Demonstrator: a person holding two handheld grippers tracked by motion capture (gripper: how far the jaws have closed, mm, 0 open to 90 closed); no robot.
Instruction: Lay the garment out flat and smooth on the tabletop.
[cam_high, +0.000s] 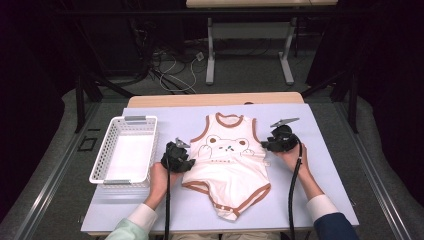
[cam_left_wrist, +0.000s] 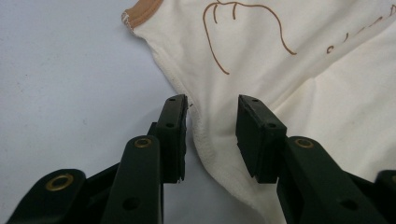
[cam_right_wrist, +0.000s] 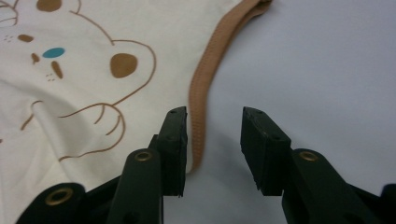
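Dark room all around, with cables on the floor and another desk frame at the back; up front sits the bench, covered in a pale lilac-blue sheet. Going left to right: a white plastic basket with slotted walls stands on the left side of the bench, nothing showing inside it. Just right of it is the left hand-held gripper, held from below by a hand in a pale green sleeve. It's released, jaws apart, and in the left gripper view the cream side seam of the onesie runs right into the gap between them, though the jaws aren't pinching it. The baby onesie lies flat in the middle of the bench, neck toward the far edge, cream with brown trim and a bear print on the chest. On its right edge is the right hand-held gripper, hand in a dark blue sleeve, also released. In the right gripper view, the brown armhole trim passes just beside the inner face of one jaw, bare bench under the gap.
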